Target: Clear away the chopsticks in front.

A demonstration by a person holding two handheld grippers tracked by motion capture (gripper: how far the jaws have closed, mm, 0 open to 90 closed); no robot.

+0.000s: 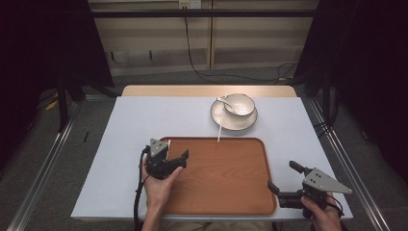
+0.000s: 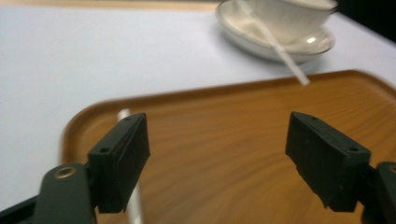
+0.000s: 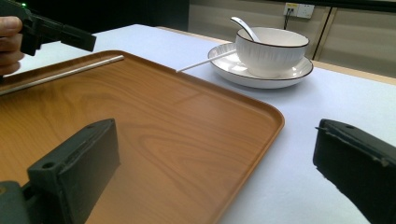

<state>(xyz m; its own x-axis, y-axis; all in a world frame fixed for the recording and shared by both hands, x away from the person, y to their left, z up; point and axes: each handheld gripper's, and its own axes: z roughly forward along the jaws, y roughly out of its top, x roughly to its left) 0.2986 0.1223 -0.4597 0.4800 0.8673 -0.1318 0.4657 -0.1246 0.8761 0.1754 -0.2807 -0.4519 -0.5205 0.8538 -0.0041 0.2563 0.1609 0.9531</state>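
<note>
A brown wooden tray (image 1: 226, 183) lies at the table's near middle. My left gripper (image 1: 177, 150) hovers over its left rim, jaws wide apart and nothing pressed between them (image 2: 217, 140). A thin pale chopstick (image 2: 134, 205) lies on the tray along that rim, just beside the left jaw; it shows as a long stick (image 3: 65, 70) in the right gripper view. A second white chopstick (image 1: 220, 129) leans from the plate (image 1: 215, 115) down to the tray's far edge. My right gripper (image 1: 283, 176) stands open by the tray's near right corner (image 3: 219, 135), holding nothing.
On the plate sits a white bowl (image 1: 240, 103) with a white spoon (image 1: 223, 101) in it, behind the tray. The light blue table top (image 1: 144, 115) has bare room on the left and right. Metal rails and cables run along the floor beyond.
</note>
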